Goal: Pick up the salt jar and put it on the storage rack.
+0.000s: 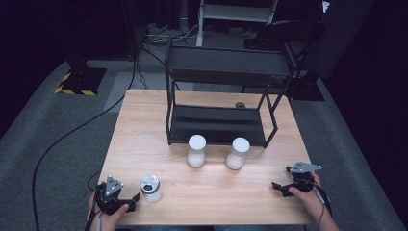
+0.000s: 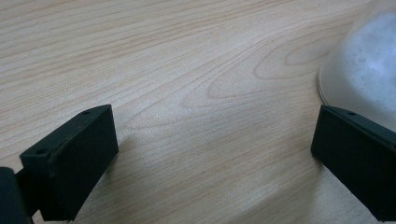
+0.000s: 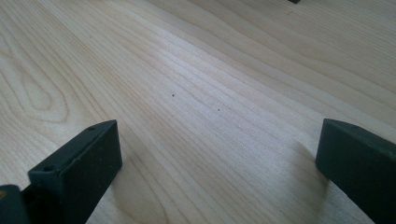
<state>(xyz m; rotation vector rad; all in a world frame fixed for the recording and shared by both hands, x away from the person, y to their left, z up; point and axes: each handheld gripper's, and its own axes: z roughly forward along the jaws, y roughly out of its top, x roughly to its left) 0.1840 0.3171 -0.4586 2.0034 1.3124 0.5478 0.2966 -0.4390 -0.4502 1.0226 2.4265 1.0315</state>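
Three white frosted jars stand on the wooden table [image 1: 144, 125]. One jar [image 1: 150, 188] sits near the front left, close to my left gripper [image 1: 129, 198], which rests open at the table's front left corner. That jar's rounded side [image 2: 366, 70] shows just beyond the right jaw in the left gripper view, with bare wood between the jaws. Two more jars [image 1: 196, 150] [image 1: 237, 153] stand upright in front of the black shelf rack [image 1: 226, 67]. My right gripper [image 1: 280, 188] lies open at the front right, over bare wood [image 3: 205, 107].
The black two-tier rack takes up the table's back half, its lower shelf [image 1: 216, 124] dark and low. A small dark round object [image 1: 240, 105] lies behind it. Cables run over the grey floor at left. Open tabletop lies between the two grippers.
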